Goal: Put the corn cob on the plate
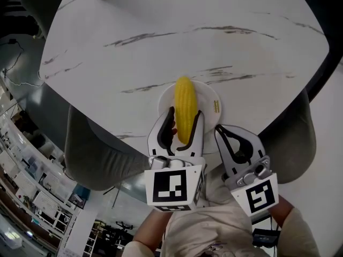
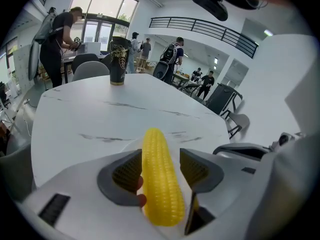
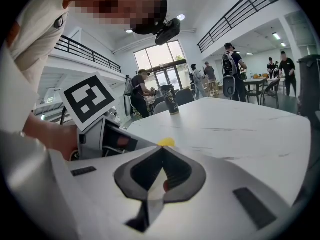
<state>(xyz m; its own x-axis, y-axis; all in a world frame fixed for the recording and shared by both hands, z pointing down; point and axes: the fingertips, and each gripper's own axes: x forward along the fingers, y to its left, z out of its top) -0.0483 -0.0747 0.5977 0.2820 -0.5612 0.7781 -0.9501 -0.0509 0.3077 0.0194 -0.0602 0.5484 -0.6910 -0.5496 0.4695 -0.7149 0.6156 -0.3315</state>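
The left gripper (image 1: 185,112) is held low over the white marble-veined counter (image 1: 161,36). Its fingers are parted around the yellow ridged corn cob (image 1: 185,100), with one pad touched and a slim gap seen at the other. The cob is judged to be laid lengthwise on the small round white plate (image 1: 215,98). The right gripper (image 1: 222,130) is kept aside, fingers together and empty, as it is not needed.
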